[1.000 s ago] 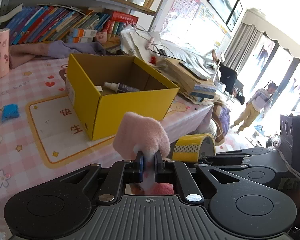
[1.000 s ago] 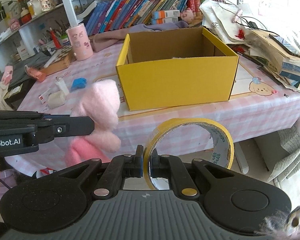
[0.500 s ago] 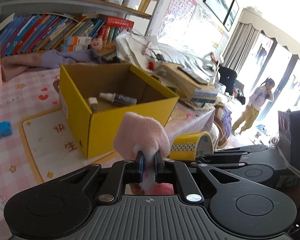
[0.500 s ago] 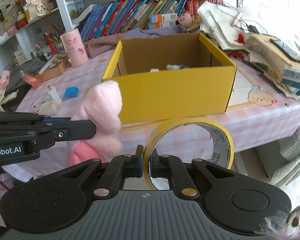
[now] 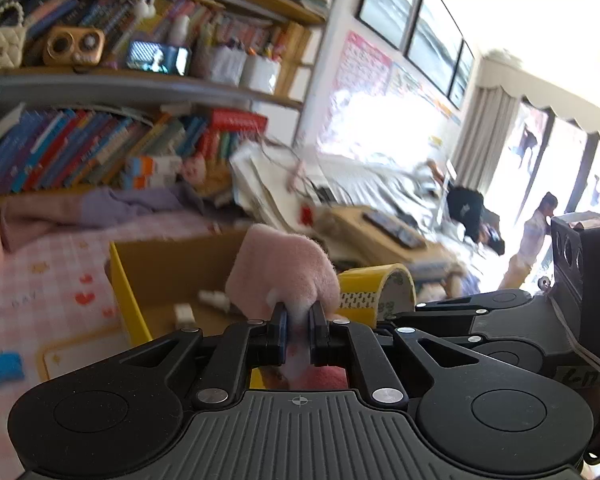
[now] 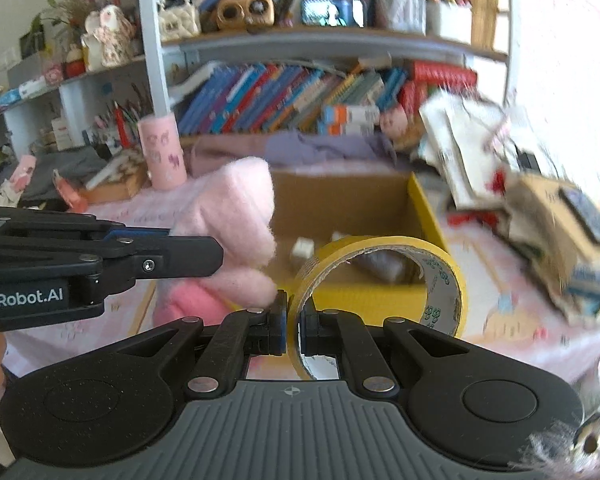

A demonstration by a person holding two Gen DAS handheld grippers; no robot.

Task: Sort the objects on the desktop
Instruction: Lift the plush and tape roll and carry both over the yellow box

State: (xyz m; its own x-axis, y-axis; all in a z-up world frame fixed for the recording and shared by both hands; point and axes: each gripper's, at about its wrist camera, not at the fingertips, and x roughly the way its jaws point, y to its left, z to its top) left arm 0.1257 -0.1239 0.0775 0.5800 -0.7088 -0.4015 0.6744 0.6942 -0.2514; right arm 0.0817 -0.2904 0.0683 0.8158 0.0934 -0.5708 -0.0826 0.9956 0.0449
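My left gripper [image 5: 298,314] is shut on a pink plush toy [image 5: 284,272] and holds it at the near edge of the open yellow cardboard box [image 5: 126,280]. The toy also shows in the right wrist view [image 6: 236,216]. My right gripper [image 6: 294,322] is shut on a roll of yellow tape [image 6: 380,280], held upright in front of the box [image 6: 424,208]. The tape shows in the left wrist view [image 5: 376,292]. Small items, a white block [image 6: 302,247] among them, lie inside the box.
The box sits on a table with a pink checked cloth [image 5: 40,280]. A pink cup [image 6: 162,152] and a blue item [image 5: 6,366] stand on it at left. A pile of papers and books [image 6: 540,200] lies at right. Bookshelves [image 6: 300,96] rise behind.
Both grippers have moved forward and up toward the box with their loads. The box now lies close below and its inside is in view.
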